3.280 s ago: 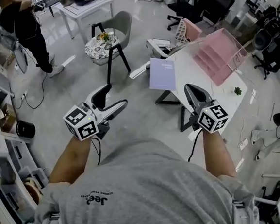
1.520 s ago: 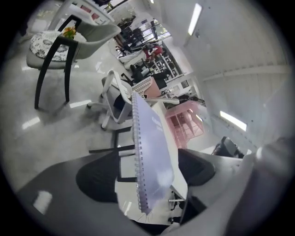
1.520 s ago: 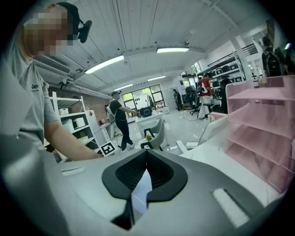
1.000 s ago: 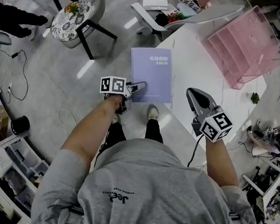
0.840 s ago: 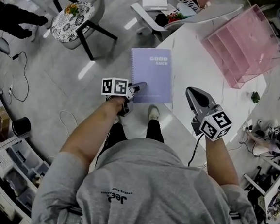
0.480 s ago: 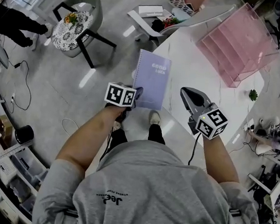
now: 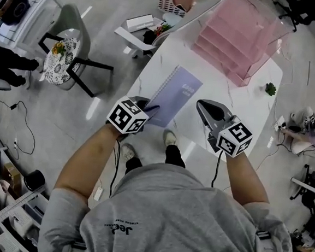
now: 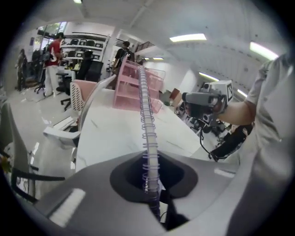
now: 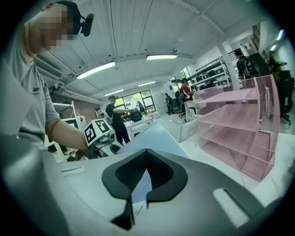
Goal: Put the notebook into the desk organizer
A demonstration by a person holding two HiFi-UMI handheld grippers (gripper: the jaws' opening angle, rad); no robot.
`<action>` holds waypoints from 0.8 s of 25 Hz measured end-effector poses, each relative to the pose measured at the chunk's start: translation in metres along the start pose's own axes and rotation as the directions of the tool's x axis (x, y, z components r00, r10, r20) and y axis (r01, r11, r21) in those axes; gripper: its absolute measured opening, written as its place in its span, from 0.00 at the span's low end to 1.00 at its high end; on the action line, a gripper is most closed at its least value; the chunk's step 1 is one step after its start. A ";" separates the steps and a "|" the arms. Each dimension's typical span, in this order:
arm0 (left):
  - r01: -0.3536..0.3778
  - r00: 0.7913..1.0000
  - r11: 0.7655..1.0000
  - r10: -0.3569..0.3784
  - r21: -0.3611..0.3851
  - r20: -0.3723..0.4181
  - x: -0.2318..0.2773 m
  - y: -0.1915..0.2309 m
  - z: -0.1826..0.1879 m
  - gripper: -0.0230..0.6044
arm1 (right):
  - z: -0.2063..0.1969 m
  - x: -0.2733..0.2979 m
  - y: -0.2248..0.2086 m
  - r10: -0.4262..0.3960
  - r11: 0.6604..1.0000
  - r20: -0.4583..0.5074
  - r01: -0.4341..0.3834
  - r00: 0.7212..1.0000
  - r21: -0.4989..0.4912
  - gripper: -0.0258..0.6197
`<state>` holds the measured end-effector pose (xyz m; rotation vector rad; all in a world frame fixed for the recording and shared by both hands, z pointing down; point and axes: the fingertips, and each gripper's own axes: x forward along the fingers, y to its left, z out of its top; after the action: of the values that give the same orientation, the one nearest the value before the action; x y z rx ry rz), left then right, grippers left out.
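A lavender spiral notebook is raised off the near left corner of the white table and tilted. My left gripper is shut on its near corner, having just closed there. In the left gripper view the wire spiral runs straight out from between the jaws of that gripper. To the notebook's right, my right gripper hangs shut and empty. In the right gripper view the right gripper faces the notebook. The pink desk organizer stands at the table's far end, its open shelves unoccupied.
A small green plant sits on the table right of the organizer. A grey chair with a patterned cushion stands on the floor to the left. White furniture with clutter lies beyond the table's left corner. People stand in the background.
The notebook lay flat at the table's corner; the left gripper has closed on its near corner and lifted it, rolling it up on a tilt. The right gripper has shifted slightly.
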<state>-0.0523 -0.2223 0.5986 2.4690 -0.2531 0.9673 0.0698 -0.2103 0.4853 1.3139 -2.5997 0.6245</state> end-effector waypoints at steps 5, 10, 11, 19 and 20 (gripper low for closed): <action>0.086 0.996 0.991 -0.085 0.107 -0.016 0.031 -0.019 0.053 0.18 | 0.004 -0.038 -0.026 -0.048 0.999 0.046 0.047 0.998 0.024 0.04; 0.143 0.989 0.974 -0.135 0.177 -0.060 0.072 -0.017 0.099 0.18 | -0.003 -0.076 -0.055 -0.111 0.993 0.075 0.106 0.991 0.058 0.04; 0.162 0.986 0.967 -0.152 0.195 -0.065 0.080 -0.018 0.107 0.18 | -0.005 -0.083 -0.061 -0.123 0.991 0.077 0.118 0.989 0.066 0.04; 0.274 0.958 0.958 -0.280 -0.085 -0.057 0.133 0.016 0.126 0.18 | -0.027 -0.120 -0.098 -0.200 0.973 0.076 0.189 0.977 0.135 0.04; 0.274 0.957 0.951 -0.284 -0.141 -0.059 0.137 0.022 0.123 0.18 | -0.027 -0.121 -0.100 -0.205 0.971 0.074 0.193 0.976 0.138 0.04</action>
<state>0.1138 -0.3015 0.6215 2.2635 0.0576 0.8926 0.2213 -0.1624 0.4997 1.6529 -2.4854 0.7271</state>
